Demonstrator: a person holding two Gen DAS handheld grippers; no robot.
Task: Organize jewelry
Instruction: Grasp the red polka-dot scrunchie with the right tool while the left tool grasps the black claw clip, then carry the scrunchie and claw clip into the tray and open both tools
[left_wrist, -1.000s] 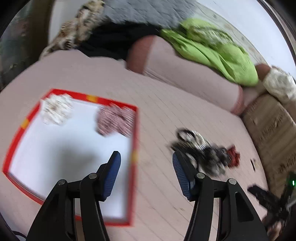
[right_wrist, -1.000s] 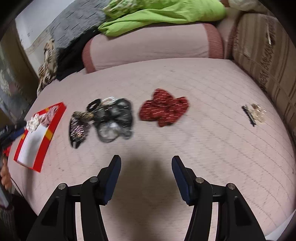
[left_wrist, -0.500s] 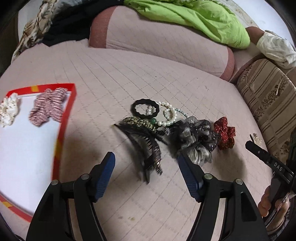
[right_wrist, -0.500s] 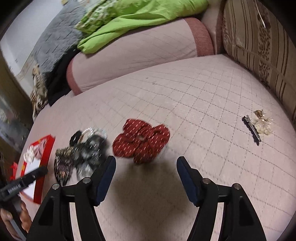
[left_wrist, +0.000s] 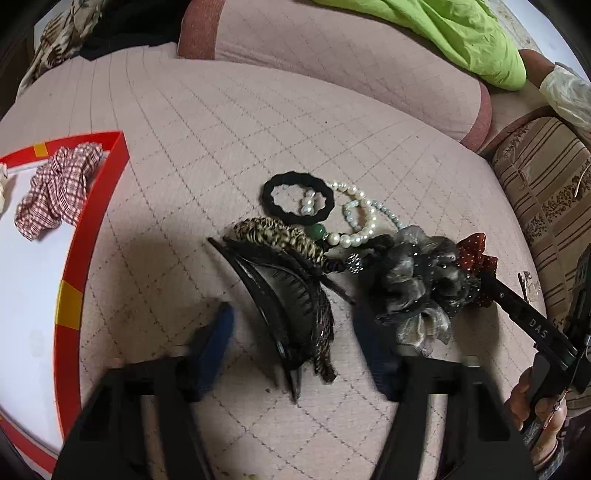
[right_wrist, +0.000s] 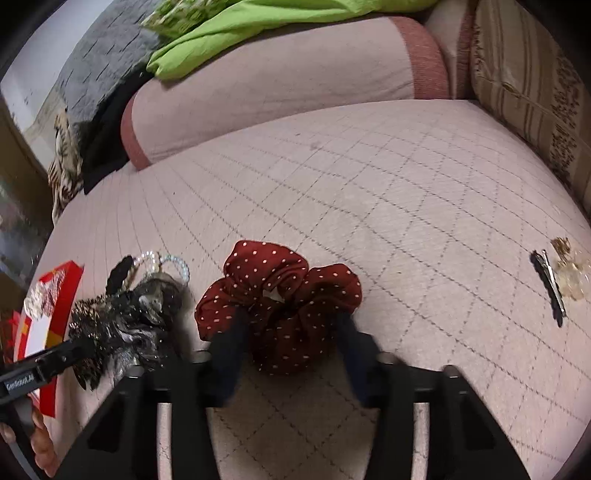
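The left gripper (left_wrist: 295, 343) is closing in around a long black plastic claw clip (left_wrist: 284, 295); its jaws have just been narrowing, the blurred blue pads are standing either side of the clip's lower half, and they do not look to be pressing on it yet. The clip's long axis is running from the upper left down toward the gripper, roughly along the fingers, so the jaws are spanning its narrow width.

The right gripper (right_wrist: 291, 347) is doing the same over a dark red, white-dotted fabric scrunchie (right_wrist: 280, 306): its jaws have just been closing too, the pads are flanking the scrunchie's near lobe, and whether they are already touching the cloth I cannot tell.

Outward from the clip, a leopard-print scrunchie (left_wrist: 280, 236), a black elastic hair ring (left_wrist: 295, 197), a pearl bead bracelet (left_wrist: 356, 218) and a grey gauzy scrunchie (left_wrist: 417, 284) are lying bunched together on the pink quilted cushion (left_wrist: 184, 129). The red-rimmed white tray (left_wrist: 70, 295) is sitting off to the left, already holding a red checked scrunchie (left_wrist: 55, 192); the left hand is the nearer one to it.
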